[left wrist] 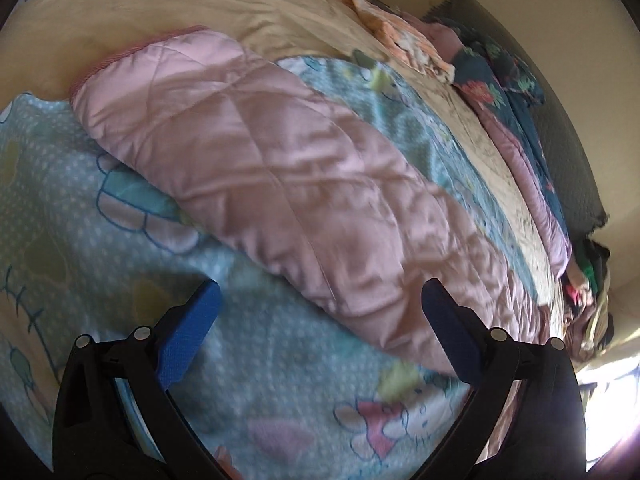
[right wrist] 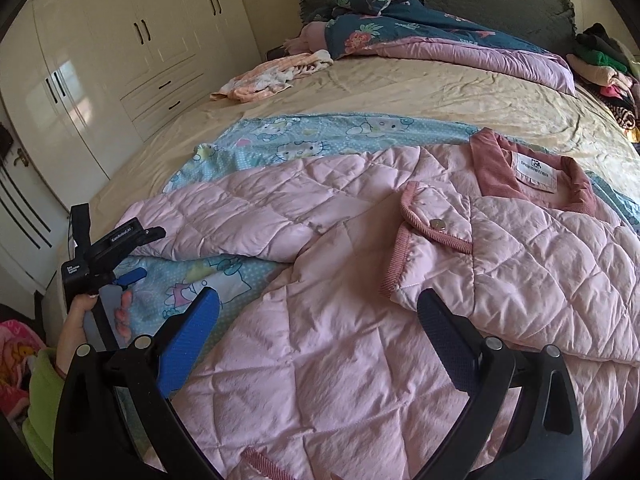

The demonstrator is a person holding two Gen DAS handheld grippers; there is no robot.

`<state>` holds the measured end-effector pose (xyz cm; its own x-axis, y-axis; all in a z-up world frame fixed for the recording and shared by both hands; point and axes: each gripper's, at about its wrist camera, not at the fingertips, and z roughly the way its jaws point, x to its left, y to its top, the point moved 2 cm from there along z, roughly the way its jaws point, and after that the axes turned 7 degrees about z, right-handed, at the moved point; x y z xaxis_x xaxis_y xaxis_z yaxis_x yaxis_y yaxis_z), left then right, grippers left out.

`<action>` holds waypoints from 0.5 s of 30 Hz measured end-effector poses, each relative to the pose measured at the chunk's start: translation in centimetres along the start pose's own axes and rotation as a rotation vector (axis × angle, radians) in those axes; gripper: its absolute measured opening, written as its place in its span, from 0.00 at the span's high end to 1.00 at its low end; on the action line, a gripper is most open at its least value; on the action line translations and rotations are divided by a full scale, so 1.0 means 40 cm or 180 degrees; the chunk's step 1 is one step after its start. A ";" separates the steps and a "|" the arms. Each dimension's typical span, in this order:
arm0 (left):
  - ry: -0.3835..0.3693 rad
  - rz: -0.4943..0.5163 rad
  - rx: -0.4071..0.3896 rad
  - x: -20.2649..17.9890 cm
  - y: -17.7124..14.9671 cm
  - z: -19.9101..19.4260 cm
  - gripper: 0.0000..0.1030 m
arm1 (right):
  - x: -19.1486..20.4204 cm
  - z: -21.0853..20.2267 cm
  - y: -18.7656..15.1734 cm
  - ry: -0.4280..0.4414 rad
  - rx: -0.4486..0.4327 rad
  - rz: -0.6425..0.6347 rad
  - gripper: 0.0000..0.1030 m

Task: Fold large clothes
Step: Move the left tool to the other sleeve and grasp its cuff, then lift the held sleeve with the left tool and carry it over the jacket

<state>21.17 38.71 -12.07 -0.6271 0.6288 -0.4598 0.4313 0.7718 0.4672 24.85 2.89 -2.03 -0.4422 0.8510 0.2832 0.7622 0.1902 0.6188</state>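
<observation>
Both claws stand wide open and hold nothing: the left gripper (left wrist: 320,320) hovers by the outstretched sleeve (left wrist: 256,168), the right gripper (right wrist: 318,320) over the body of the one pink quilted jacket (right wrist: 360,340). That jacket lies flat on a cartoon-print sheet (right wrist: 280,136) near the bed's (right wrist: 400,92) foot edge, collar toward the headboard. Its sleeve runs long toward the left edge, so the left claw seems nearer for folding it inward
</observation>
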 end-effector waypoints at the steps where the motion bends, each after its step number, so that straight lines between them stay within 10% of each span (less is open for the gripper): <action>1: 0.0008 -0.0060 -0.0025 0.010 0.011 0.004 0.09 | -0.006 -0.003 0.000 -0.0005 -0.0006 0.0017 0.04; 6: 0.0135 -0.0206 -0.0146 0.041 0.060 0.015 0.11 | -0.036 -0.025 -0.001 -0.0038 -0.0038 0.0087 0.04; 11: 0.0323 -0.0312 -0.0278 0.074 0.094 -0.005 0.72 | -0.073 -0.058 -0.003 -0.0076 -0.0101 0.0165 0.04; 15: 0.0158 -0.0137 -0.0536 0.029 0.115 -0.086 0.87 | -0.110 -0.093 -0.007 -0.0100 -0.0177 0.0273 0.04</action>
<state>20.20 42.66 -7.84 -0.6756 0.5868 -0.4463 0.2913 0.7686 0.5696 24.83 -2.74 -0.70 -0.3607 0.8782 0.3142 0.7688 0.0893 0.6332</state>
